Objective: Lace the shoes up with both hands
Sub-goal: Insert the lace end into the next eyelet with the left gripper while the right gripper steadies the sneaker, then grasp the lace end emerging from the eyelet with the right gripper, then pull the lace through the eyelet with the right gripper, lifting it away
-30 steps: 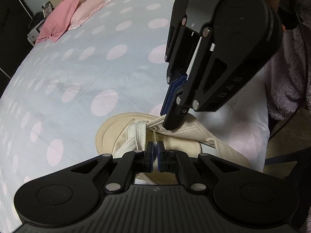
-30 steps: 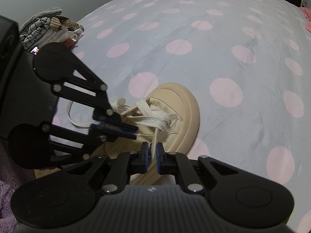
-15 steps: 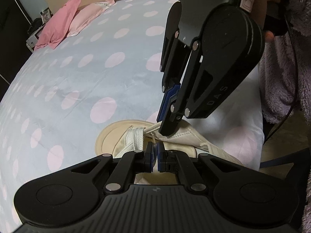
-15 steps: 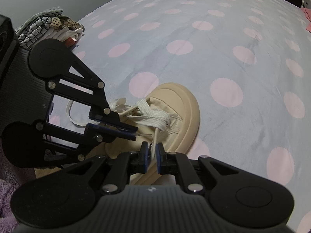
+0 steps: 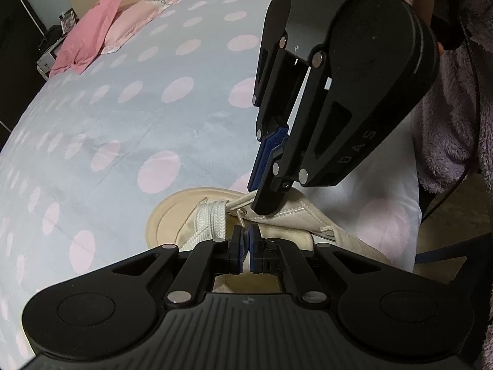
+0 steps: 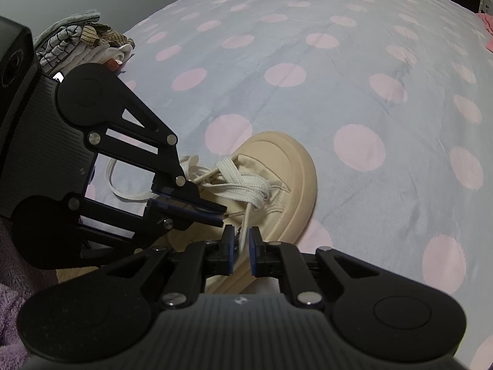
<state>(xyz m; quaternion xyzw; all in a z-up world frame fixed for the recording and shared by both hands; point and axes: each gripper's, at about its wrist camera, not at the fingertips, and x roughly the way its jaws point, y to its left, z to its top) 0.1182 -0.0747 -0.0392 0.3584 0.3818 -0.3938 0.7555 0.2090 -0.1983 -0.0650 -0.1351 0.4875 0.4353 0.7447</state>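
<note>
On the polka-dot bed, over the cream platform sneaker [image 6: 277,178], your left tool [image 5: 245,243] pinches the white flat lace [image 6: 246,185] end, right tool [image 6: 240,242] slightly parted around it; next, thread the eyelet.

Rear half of the cream platform sneaker [image 5: 277,212] is hidden under the black left gripper [image 5: 245,248] body in left wrist view; heel not visible. In right wrist view the same gripper [image 6: 197,208] covers the shoe's tongue and upper eyelets. White flat lace [image 6: 246,185]: its end between the right gripper [image 6: 240,248] pads is too thin to tell if pinched. Stack of folded striped clothes [image 6: 80,43] is cut off by the gripper. Purple fleece sleeve [image 5: 456,92] runs off the frame edge. Pink pillow [image 5: 89,43] print unreadable.
</note>
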